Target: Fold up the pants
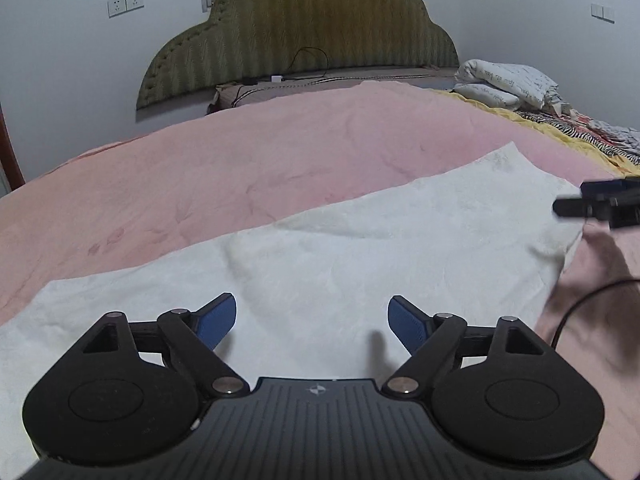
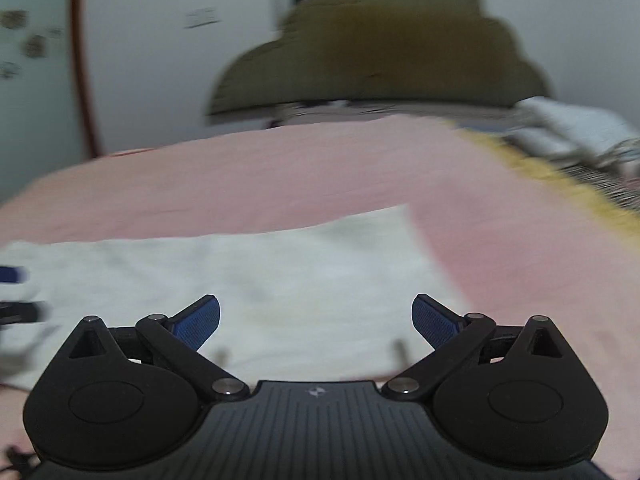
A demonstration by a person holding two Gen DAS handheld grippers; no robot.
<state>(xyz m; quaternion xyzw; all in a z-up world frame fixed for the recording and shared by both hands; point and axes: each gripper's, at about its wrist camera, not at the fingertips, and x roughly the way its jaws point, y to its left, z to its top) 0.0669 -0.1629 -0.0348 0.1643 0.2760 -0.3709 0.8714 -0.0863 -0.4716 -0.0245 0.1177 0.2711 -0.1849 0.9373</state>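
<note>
Looking across the pink bedspread (image 1: 240,168), we've got the white pants (image 1: 320,264) lying flat on the near part of it, stretched left to right. Our left gripper (image 1: 311,322) hangs over the cloth, fingers wide and empty. Our right gripper (image 2: 316,322) is spread wide above the pants too, nothing between its blue pads (image 2: 198,326).
</note>
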